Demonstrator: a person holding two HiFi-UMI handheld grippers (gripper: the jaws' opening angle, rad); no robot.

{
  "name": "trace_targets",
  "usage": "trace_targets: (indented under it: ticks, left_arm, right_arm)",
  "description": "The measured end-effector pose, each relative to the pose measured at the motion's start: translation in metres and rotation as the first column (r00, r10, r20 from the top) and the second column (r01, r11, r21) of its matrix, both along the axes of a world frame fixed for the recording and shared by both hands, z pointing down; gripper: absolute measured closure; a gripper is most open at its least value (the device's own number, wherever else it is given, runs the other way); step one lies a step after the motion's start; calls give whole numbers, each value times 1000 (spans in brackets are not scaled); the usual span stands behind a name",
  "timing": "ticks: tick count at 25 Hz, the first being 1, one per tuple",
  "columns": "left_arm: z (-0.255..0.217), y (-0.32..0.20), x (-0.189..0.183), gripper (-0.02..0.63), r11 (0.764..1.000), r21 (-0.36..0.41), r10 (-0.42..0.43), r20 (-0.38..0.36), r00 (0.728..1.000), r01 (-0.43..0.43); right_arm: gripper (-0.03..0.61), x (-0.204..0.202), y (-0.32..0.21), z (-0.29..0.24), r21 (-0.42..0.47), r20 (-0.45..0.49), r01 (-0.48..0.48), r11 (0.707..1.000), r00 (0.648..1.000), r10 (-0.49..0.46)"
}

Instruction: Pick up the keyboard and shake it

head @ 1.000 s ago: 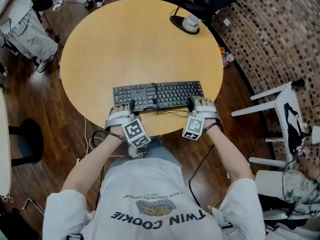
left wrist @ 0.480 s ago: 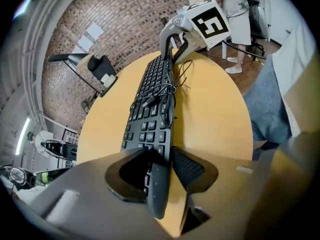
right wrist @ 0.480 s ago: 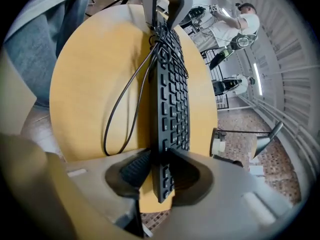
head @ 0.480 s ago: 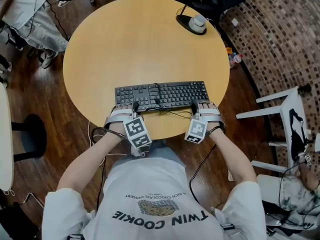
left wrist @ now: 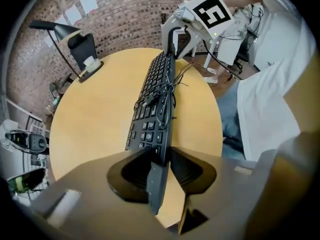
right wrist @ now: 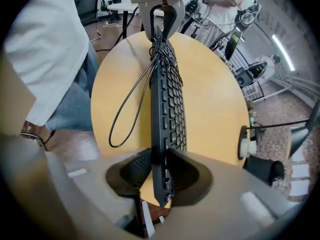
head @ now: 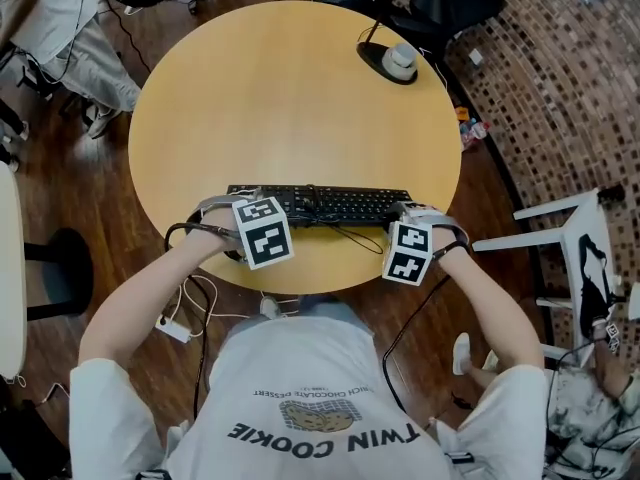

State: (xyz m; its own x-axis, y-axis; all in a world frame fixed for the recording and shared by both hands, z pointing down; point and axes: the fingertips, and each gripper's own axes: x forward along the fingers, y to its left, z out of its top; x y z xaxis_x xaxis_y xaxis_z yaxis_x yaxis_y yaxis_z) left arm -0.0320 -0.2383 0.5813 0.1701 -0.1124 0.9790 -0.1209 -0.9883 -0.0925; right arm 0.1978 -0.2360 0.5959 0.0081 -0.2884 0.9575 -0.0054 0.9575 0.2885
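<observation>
The black keyboard [head: 320, 204] is tilted up on its long edge just above the near part of the round wooden table [head: 290, 98]. My left gripper [head: 236, 208] is shut on its left end and my right gripper [head: 404, 214] on its right end. Both pairs of jaws have just been closing, with the keyboard's ends between them. In the left gripper view the pads [left wrist: 186, 165] press both faces of the keyboard [left wrist: 152, 114]. The right gripper view shows the same grip on the keyboard [right wrist: 167, 99]. Its cable [right wrist: 120, 114] hangs in a loop off the near side.
A black lamp base with a white object [head: 395, 60] stands at the table's far right edge. A white chair [head: 570, 218] is on the right, a seated person [head: 80, 38] at the upper left. A power strip [head: 170, 328] lies on the floor.
Both grippers have closed on the keyboard's ends and turned to point downward. The keyboard has gone from lying flat to standing on edge, slightly raised.
</observation>
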Motion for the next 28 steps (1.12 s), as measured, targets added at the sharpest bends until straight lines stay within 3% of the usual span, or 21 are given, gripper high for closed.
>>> trace_targets:
  ticks: [3, 6, 9, 13, 17, 20, 25, 28]
  left_arm:
    - [-9, -8, -2, 488, 994, -101, 32, 26, 999, -30]
    - [-18, -5, -5, 491, 972, -232, 50, 58, 997, -35]
    - [-27, 3, -8, 492, 935, -354, 66, 89, 994, -31]
    - [-34, -5, -11, 492, 893, -447, 100, 89, 991, -50]
    - [-39, -18, -8, 492, 825, -559, 134, 55, 989, -81]
    - [-42, -28, -7, 492, 791, -607, 136, 41, 990, -84]
    - [-46, -45, -8, 500, 774, -626, 149, 36, 988, -94]
    - [-46, -62, -6, 497, 794, -598, 160, 32, 987, -109]
  right_arm:
    - [472, -7, -4, -12, -141, 5, 3, 990, 1000, -3]
    - [472, -10, -3, -27, -278, 10, 18, 960, 1000, -16]
    - [472, -12, 0, -40, -393, 22, 28, 919, 1000, -21]
    - [472, -7, -7, -47, -492, -20, -21, 870, 1000, 12]
    - [472, -5, -18, -53, -603, -38, -44, 797, 999, 26]
    - [471, -4, -26, -52, -665, -43, -59, 744, 998, 41]
    - [468, -6, -44, -52, -751, -27, -81, 656, 995, 93]
    - [466, -6, -59, -50, -787, -15, -94, 610, 991, 133]
